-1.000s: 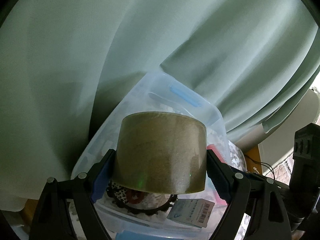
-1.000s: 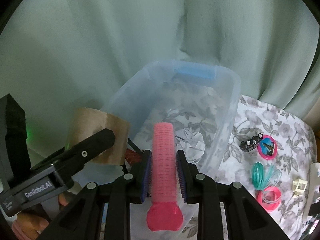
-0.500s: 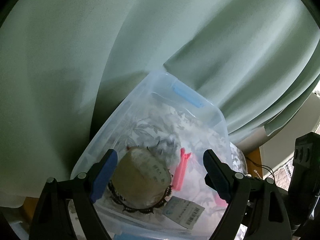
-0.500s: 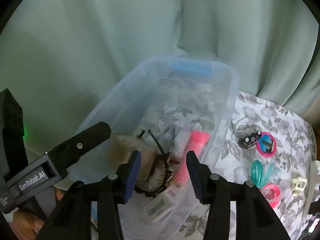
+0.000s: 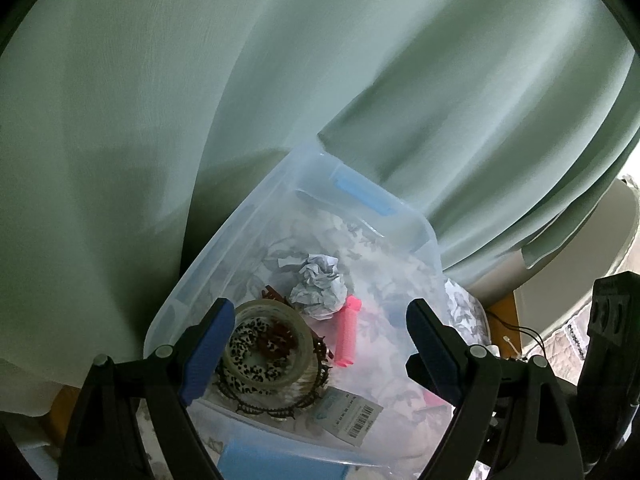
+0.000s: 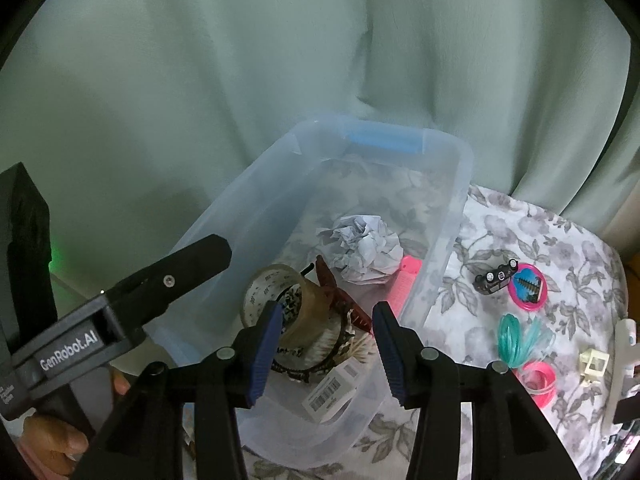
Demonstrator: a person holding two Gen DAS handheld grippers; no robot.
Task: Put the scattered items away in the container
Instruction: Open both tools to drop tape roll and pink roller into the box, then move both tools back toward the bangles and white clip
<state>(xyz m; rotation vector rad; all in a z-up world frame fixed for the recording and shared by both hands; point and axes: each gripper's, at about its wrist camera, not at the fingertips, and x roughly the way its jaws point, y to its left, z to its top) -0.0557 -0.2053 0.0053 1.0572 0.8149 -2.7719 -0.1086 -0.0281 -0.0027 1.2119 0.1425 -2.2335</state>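
Right wrist: both tools point(image 6: 325, 334) point(image 5: 318, 346) gape empty — floral cloth point(image 6: 532, 240), green curtain point(image 6: 240, 60) behind bin point(image 6: 448, 216).

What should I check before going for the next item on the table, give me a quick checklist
1. Left gripper empty, jaws apart: ok.
2. Right gripper empty, jaws apart: ok.
3. Tape roll resting inside the container: ok.
4. Pink roller inside the container: ok.
5. Items left on the floral cloth, such as the teal loops and pink ring: not ok, not yet tidied.
6. Clear path for the right gripper to the teal loops: cannot tell.
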